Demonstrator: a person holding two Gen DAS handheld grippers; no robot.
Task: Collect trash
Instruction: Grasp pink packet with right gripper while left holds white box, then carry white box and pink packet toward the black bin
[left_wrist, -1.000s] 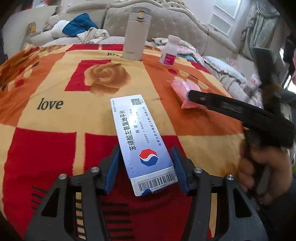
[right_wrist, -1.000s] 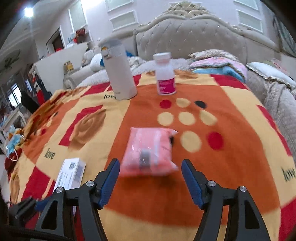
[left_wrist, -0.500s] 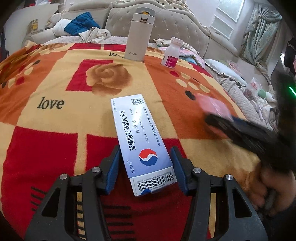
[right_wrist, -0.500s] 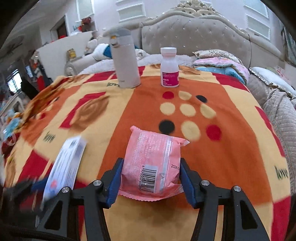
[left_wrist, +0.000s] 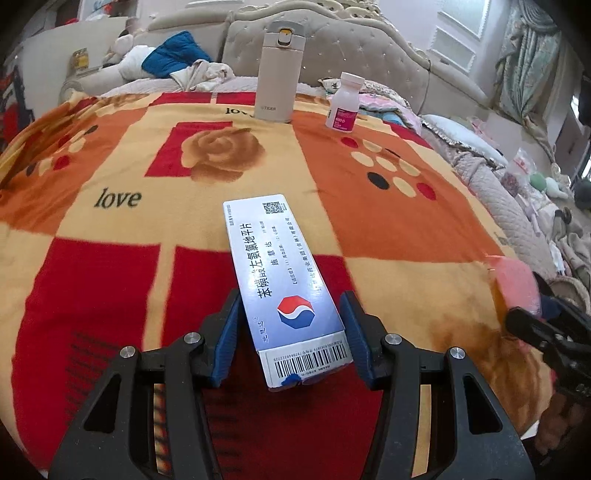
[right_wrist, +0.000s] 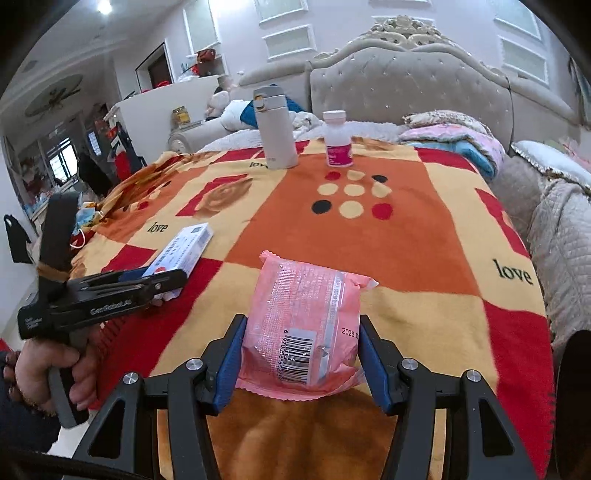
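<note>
A white-and-blue medicine box (left_wrist: 280, 273) with a barcode end is clamped between the blue pads of my left gripper (left_wrist: 290, 314), held just above the blanket. In the right wrist view the same box (right_wrist: 188, 247) sticks out of the left gripper (right_wrist: 162, 280), which a hand holds at the left. A pink plastic snack packet (right_wrist: 303, 321) sits between the pads of my right gripper (right_wrist: 301, 332), which press on its sides. From the left wrist view, the pink packet (left_wrist: 515, 280) and the right gripper (left_wrist: 535, 321) show blurred at the right edge.
A patterned red, orange and yellow blanket (right_wrist: 424, 240) covers the bed. A beige thermos (right_wrist: 275, 129) and a white pill bottle with a pink label (right_wrist: 338, 140) stand at its far end, before the padded headboard (right_wrist: 406, 85). Pillows (right_wrist: 454, 136) and quilts lie to the right.
My right gripper closed on the pink packet and drew it back toward the near edge of the bed. The left gripper kept hold of the box and shifted only slightly.
</note>
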